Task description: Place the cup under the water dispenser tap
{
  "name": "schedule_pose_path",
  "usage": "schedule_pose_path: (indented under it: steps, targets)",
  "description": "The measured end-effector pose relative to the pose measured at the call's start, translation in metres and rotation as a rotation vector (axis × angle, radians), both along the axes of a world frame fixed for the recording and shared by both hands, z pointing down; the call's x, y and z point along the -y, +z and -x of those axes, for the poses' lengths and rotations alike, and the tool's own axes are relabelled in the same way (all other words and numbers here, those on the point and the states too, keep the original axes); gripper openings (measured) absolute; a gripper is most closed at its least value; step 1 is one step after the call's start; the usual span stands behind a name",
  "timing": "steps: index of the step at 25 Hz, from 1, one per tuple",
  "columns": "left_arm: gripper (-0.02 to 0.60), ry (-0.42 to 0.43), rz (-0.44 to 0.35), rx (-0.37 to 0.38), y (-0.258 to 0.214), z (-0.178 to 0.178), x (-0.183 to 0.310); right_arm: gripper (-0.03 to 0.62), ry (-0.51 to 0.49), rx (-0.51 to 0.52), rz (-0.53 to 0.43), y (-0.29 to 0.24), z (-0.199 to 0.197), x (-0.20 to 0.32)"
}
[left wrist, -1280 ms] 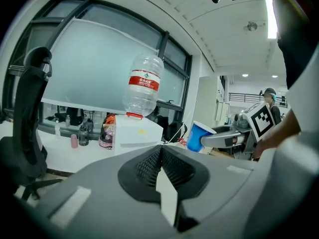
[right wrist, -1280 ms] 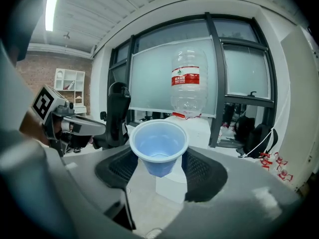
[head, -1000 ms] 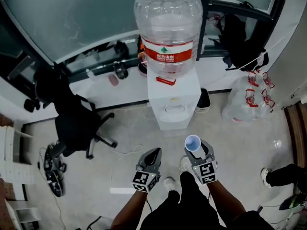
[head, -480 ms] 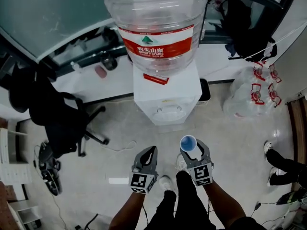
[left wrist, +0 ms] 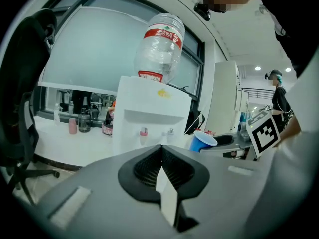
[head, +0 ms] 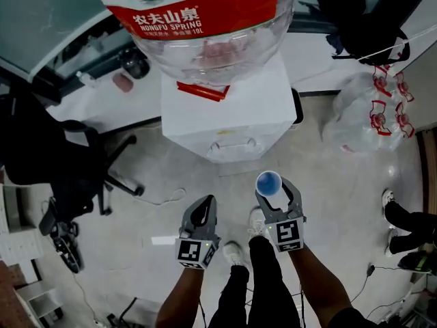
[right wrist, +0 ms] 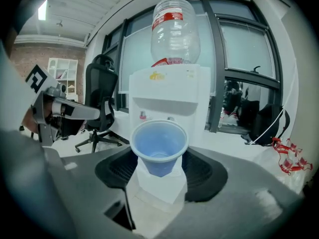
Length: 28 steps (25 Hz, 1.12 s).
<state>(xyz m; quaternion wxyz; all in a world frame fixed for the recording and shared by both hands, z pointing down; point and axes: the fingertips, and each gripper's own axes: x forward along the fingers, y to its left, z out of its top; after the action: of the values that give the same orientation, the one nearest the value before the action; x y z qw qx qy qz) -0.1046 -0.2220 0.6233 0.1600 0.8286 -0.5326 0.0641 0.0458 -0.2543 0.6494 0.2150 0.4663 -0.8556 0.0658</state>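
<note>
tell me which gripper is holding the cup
The right gripper, shut on the upright blue cup. The left gripper has its jaws together with nothing between them.

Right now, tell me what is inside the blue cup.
The blue cup looks empty: its bare blue bottom shows, with no liquid in it. The right tool grips it upright. The cup's underside is covered by the tool and cannot be seen.

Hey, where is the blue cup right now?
In the head view the blue cup sits upright in the right tool, right of centre, in front of the white water dispenser and not yet under its taps.
</note>
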Motion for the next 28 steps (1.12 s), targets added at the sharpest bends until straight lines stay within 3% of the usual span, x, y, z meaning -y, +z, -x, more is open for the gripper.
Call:
schedule_pose_path:
  steps: [8, 17, 28]
  targets:
    - [0.017, 0.008, 0.016, 0.023, 0.032, 0.001, 0.024, 0.276, -0.008, -0.004, 0.018, 0.04, 0.011, 0.02]
    - [0.017, 0.018, 0.085, 0.06, 0.07, 0.005, 0.032, 0.279, -0.026, 0.007, 0.037, 0.085, 0.024, 0.045]
    - [0.017, -0.028, 0.055, 0.045, 0.091, 0.01, 0.035, 0.279, -0.007, -0.011, 0.072, 0.137, 0.029, 0.077]
